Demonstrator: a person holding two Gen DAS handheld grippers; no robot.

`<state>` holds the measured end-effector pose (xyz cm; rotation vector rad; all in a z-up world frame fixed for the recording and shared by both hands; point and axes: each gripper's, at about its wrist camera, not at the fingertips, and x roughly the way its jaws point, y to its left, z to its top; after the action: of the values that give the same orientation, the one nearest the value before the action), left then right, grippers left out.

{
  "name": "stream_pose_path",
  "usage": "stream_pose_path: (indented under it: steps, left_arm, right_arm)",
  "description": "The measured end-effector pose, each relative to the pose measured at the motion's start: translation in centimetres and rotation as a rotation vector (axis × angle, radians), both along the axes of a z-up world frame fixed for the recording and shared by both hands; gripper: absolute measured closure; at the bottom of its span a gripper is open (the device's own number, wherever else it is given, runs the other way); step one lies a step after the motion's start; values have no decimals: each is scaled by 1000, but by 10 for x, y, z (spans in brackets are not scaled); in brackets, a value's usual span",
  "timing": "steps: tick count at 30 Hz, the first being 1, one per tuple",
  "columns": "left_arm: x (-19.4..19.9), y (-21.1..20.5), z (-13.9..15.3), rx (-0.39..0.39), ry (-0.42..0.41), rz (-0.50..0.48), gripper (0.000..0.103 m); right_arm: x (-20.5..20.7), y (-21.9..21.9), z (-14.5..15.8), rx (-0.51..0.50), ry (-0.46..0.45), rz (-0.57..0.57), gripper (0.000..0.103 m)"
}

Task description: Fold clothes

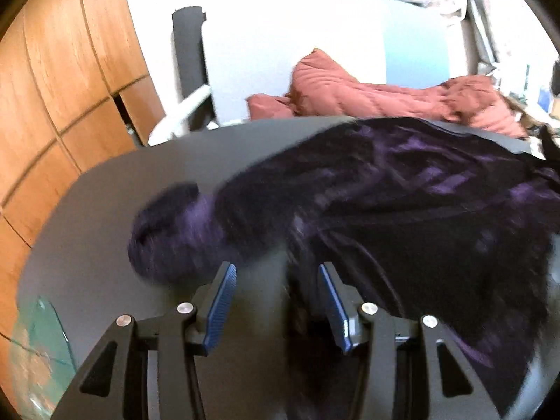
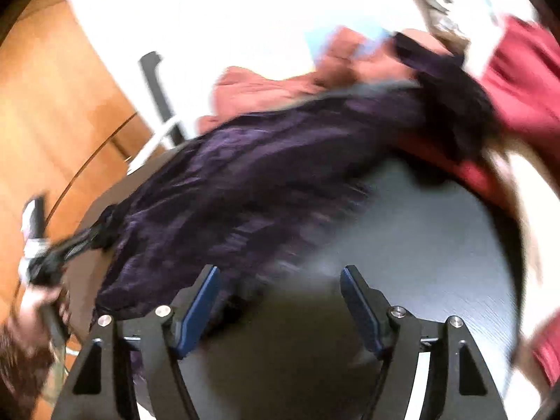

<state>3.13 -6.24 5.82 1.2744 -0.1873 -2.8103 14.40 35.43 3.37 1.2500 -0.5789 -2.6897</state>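
Note:
A dark purple garment (image 1: 402, 192) lies rumpled across a round dark grey table (image 1: 105, 210), one bunched end (image 1: 168, 231) reaching toward the left. My left gripper (image 1: 276, 269) hovers at its near edge with the jaws apart; the blue pads (image 1: 220, 301) press on nothing, and fabric lies just past the right finger. In the right wrist view the same garment (image 2: 262, 175) runs diagonally over the table (image 2: 437, 245). My right gripper (image 2: 280, 271) is open over its lower edge, and only blurred table shows between the fingers. The picture is motion-blurred.
A rust-red quilted blanket (image 1: 367, 94) is heaped behind the table, with more red cloth (image 2: 525, 80) at the right. Wooden cabinet doors (image 1: 52, 87) fill the left. A black chair back (image 1: 189, 52) stands behind. A hand with the other gripper (image 2: 45, 262) shows at left.

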Motion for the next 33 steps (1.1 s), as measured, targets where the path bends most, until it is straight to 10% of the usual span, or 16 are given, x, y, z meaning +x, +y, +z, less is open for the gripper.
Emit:
stream_pose_path:
  steps: [17,20,33]
  left_arm:
    - [49,7,-36,-8,-104,20,48]
    - [45,7,-36,-7,-110,28,48]
    - [43,17,-35,-103,-111,56,48]
  right_arm:
    - [-106,-1,-17,178,0,99,40]
    - [-108,-3,-16,139,-5,144,94]
    - [11,20,45,50,53,166,94]
